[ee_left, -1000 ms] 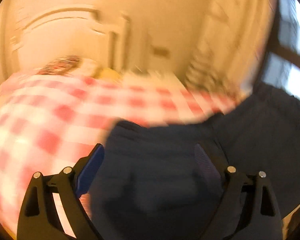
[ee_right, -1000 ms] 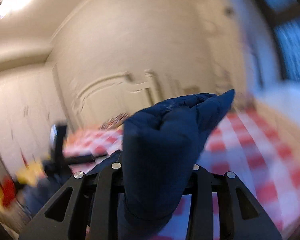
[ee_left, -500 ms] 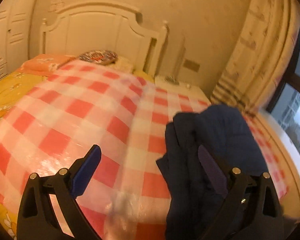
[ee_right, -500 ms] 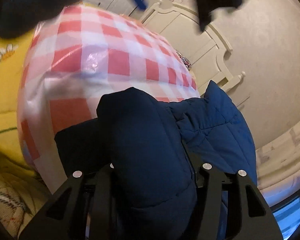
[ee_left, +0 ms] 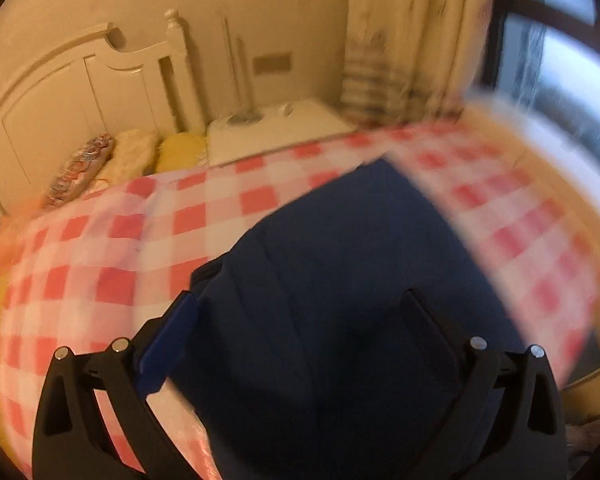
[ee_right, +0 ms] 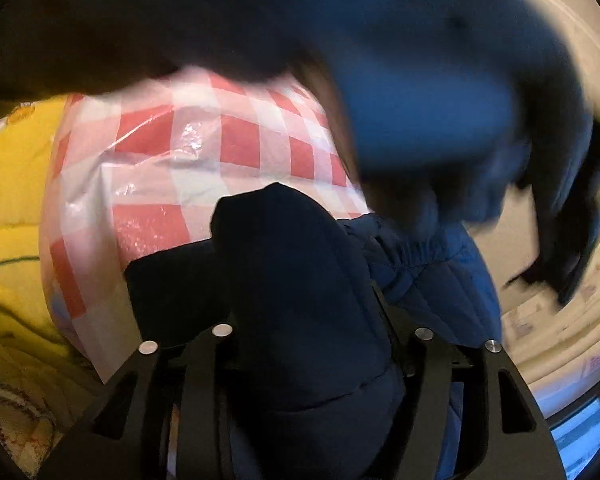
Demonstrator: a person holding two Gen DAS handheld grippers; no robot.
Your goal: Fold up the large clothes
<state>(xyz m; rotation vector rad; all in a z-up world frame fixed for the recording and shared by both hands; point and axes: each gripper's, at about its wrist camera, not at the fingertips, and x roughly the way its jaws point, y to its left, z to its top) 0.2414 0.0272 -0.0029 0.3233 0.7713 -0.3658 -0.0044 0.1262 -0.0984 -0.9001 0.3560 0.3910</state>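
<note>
Coat: a big dark blue puffy coat (ee_left: 340,280) lies on the red and white checked cover (ee_left: 100,280) of the bed; it is blurry in both views
Left gripper: the left gripper (ee_left: 300,320) has its jaws as wide as they go, and they have just been opening; the coat lies under and between them; the blue pad (ee_left: 168,344) on one side sits at the coat's edge; the pads do not press on it
Right gripper: the right gripper (ee_right: 300,280) has just been opening its jaws; a thick fold of the coat (ee_right: 300,280) sits right between them and hides the tips; I cannot tell if the pads touch it
Above the right gripper: a blurry blue part of the coat hangs in the air
Behind the bed: a white headboard (ee_left: 80,88), pillows (ee_left: 132,156) and a curtain (ee_left: 400,40)
</note>
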